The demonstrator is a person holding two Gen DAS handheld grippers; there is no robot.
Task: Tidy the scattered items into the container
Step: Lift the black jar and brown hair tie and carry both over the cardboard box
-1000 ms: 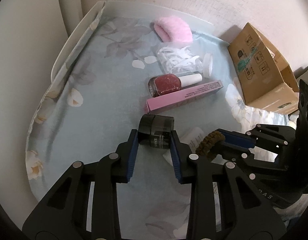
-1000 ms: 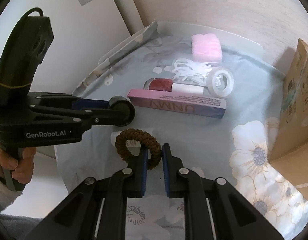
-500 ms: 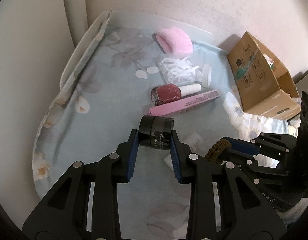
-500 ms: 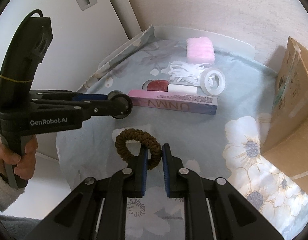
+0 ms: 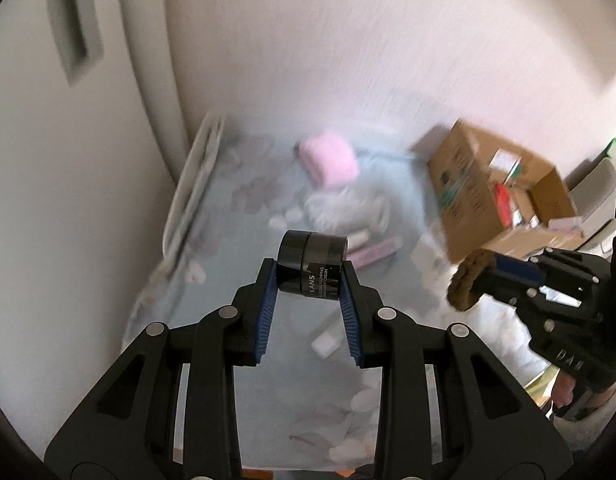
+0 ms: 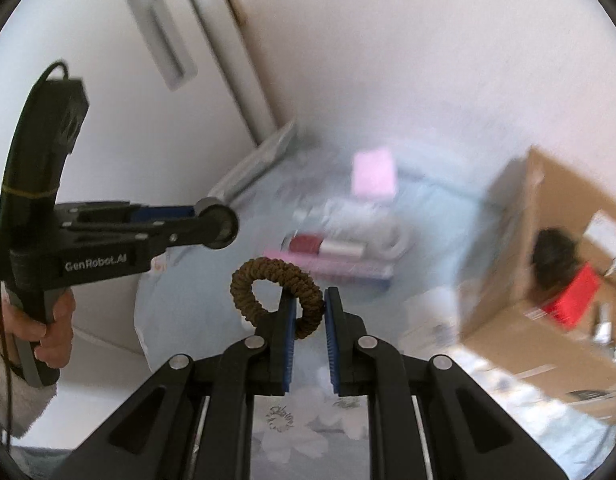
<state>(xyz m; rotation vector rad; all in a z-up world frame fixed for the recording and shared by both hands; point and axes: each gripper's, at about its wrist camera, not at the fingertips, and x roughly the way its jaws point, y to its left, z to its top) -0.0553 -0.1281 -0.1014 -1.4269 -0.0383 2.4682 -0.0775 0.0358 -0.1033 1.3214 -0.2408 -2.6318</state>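
Under both of your grippers lies the bed (image 5: 292,360), covered by a soft pale-blue sheet (image 6: 196,304) printed with white flowers; motion blur smears most of what rests on it. At its right edge stands the box (image 5: 472,200), a brown corrugated carton with its flaps open and dark print on its side too blurred to read; the right wrist view shows a red item and a dark one inside it.

Your left gripper (image 5: 309,276) is black plastic with ribbed blue pads, and its side reads "GenRobot.AI" in the right wrist view. Its jaws stand a little apart, pressed on either side of the jar (image 5: 313,266), a squat glossy black cylinder with a round lid, raised clear of the sheet. White lettering on the jar reads "KANS"; the smaller lines beside it are hard to make out.

Your right gripper (image 6: 310,312) is nearly closed, pinching one side of the hair tie (image 6: 276,292), a brown braided fabric loop that stands up above the fingertips, also off the bed.

Back on the sheet, well beyond both grippers, sit a fluffy pink pad (image 5: 328,160), a long flat pink carton (image 6: 332,268) and a dark-red bottle (image 6: 308,245) with a white cap lying just behind the carton. Any print on these is unreadable.
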